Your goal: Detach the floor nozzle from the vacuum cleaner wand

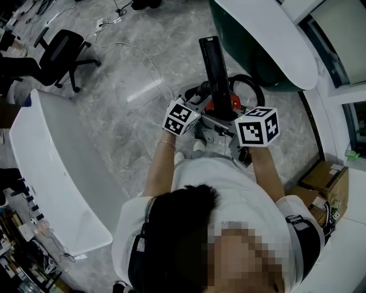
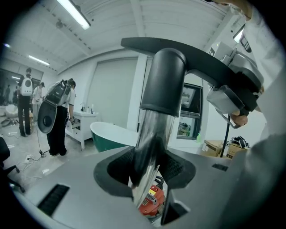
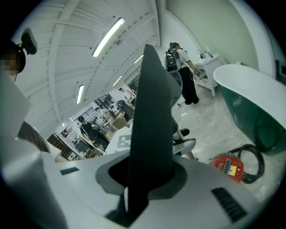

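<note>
left fingers (image 2: pixel 67 179) clamp wand (image 2: pixel 151 129); right fingers (image 3: pixel 196 197) clamp floor nozzle (image 3: pixel 152 112).

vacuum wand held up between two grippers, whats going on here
A person holds a gripper in each hand. The left gripper is clamped on the shiny metal wand, the right gripper on the black floor nozzle. The wand sits in the nozzle's neck, so the two are not yet apart. A red canister lies on the floor below.

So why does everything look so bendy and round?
Left gripper view: the wide lens curves the ceiling lights and blackens the corners; the shiny wand glints. Right gripper view: same bending, and the nozzle is a dark shape. Head view: straighter, evenly lit.
</note>
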Demonstrator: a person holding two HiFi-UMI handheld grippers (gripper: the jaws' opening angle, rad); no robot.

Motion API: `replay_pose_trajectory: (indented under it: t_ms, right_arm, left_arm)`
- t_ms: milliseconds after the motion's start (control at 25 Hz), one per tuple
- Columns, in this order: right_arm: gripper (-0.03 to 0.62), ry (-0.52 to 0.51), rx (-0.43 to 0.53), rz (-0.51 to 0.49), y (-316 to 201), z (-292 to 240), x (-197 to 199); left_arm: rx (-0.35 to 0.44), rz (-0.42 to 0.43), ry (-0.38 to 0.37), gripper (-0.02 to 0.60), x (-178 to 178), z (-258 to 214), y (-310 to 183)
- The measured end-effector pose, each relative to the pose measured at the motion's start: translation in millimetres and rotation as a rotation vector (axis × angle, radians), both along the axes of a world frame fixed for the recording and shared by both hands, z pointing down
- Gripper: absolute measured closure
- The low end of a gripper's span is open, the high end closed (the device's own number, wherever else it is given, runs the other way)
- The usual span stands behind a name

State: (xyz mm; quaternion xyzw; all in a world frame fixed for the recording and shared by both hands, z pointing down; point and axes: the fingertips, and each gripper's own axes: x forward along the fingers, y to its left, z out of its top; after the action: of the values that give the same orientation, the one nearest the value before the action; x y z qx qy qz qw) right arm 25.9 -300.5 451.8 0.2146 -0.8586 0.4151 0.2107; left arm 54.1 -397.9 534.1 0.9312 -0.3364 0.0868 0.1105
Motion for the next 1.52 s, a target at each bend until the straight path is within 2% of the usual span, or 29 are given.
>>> replay_pose_trajectory:
  t_ms: [240,600,800,1000,1080,1200,1280,1400,1520]
  right_arm:
    - [0.511,0.042,0.01,-0.003,-1,0,-2]
    - [0.513,-0.003,-0.029,-0.001,-1,-3,-5]
    - [0.513,-0.065,-0.073,0.009,1,-6,-6]
    - [0.513,-0.01,-0.059,0.018,-2,-3,-5]
    - [0.513,-0.039,-0.016,0.012,-3,-15,-6]
    - [0.513,-0.144,0.177,0.0,-17,-77,-7]
    - [0.513,-0.168,0.279,-0.01,-27,-111,-4]
    - [0.513,-0.21,0.326,-0.014,-27,-134,-6]
    - [0.513,-0.222,0.327,-0.013,-23,-135,-12]
  left_arm:
    - [0.0,-0.014,-0.005,0.43,-2,1,-1]
    - [-0.004,-0.009,0.018,0.428,-4,-1,0]
    - [-0.003,-0.014,0.011,0.428,-6,-1,1]
    - [-0.006,0.001,0.02,0.428,-2,0,-2]
    - [-0.015,-0.018,0.03,0.428,-7,1,-5]
    - [-0.047,-0.079,0.053,0.426,-31,2,-13]
    - [-0.053,-0.077,0.04,0.426,-38,3,-13]
    - [-0.055,-0.081,0.048,0.426,-37,3,-11]
    - [-0.056,-0.087,0.054,0.426,-38,3,-11]
